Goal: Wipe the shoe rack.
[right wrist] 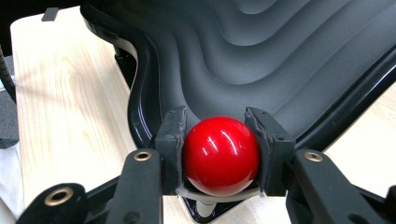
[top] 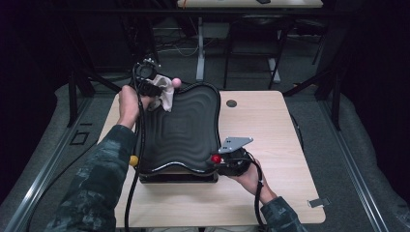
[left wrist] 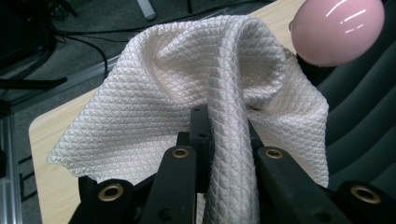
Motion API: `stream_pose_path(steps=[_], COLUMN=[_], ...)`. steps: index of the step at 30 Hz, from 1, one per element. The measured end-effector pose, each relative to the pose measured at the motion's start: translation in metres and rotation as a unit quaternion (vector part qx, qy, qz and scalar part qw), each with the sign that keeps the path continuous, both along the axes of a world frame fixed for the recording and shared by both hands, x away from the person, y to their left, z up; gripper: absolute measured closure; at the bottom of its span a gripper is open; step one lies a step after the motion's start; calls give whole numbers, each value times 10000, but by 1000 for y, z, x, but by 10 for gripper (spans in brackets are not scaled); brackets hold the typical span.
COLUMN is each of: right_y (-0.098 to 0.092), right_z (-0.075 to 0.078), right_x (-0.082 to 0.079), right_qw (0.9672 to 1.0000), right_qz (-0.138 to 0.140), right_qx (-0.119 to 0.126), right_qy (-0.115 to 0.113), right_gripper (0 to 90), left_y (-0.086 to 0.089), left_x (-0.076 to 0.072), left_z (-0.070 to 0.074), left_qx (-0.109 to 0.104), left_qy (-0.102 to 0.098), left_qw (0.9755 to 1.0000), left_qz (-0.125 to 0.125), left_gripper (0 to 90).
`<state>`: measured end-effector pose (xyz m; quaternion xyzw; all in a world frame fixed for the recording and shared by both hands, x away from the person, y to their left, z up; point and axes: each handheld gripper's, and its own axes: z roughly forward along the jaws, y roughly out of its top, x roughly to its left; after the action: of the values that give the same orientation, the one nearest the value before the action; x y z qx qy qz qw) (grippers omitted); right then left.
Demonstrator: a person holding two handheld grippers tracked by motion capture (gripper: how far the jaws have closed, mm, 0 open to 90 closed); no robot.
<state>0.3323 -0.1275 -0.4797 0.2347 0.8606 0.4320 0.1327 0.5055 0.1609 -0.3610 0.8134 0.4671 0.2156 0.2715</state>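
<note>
Wiping the ridged black tray, cloth at its far corner

The left tool (top: 155, 90) is clenched on a pale cloth (left wrist: 196, 88) at the tray's (top: 186, 125) far left corner, just beside the pink knob (left wrist: 337, 29). The right tool (right wrist: 218, 151) is clamped on the red knob (right wrist: 220, 154) at the near right corner, steadying the tray on the worktop (top: 270, 130). Judging by this, the wipe is early: the cloth sits at one corner, and most of the ridged surface seems left to cover.
</note>
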Motion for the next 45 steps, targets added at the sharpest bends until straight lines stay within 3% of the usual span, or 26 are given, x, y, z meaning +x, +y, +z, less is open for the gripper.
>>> stream_pose_path(steps=[6, 9, 12, 20, 24, 29, 41, 45], right_y=[1, 1, 1, 1, 1, 1, 2, 2], right_z=[0, -1, -1, -1, -1, -1, -1, -1], right_x=[-1, -1, -1, -2, -2, -2, -2, -2], right_qw=[10000, 10000, 10000, 9999, 10000, 9999, 9999, 9999], right_qz=[-48, -39, -67, -71, -70, -76, -81, -84], right_qx=[-47, -9, -33, -44, -31, -40, -36, -58], right_qy=[-24, -41, -56, -64, -51, -59, -64, -83], right_gripper=[598, 598, 598, 598, 598, 598, 598, 598], left_y=[0, -2, -2, -9, -8, -7, -3, -4], left_x=[-7, -12, -18, -38, -47, -57, -82, -92], left_z=[-3, -6, -11, -21, -26, -33, -49, -54], left_qx=[-95, 14, -60, 101, 29, -58, -187, -114], left_qy=[98, 70, 137, 159, 138, 249, 219, 190], left_qw=[9999, 10000, 9998, 9994, 9994, 9986, 9979, 9977], left_qz=[-1, -41, -94, -275, -327, -457, -576, -638], left_gripper=[826, 826, 827, 827, 827, 827, 828, 828])
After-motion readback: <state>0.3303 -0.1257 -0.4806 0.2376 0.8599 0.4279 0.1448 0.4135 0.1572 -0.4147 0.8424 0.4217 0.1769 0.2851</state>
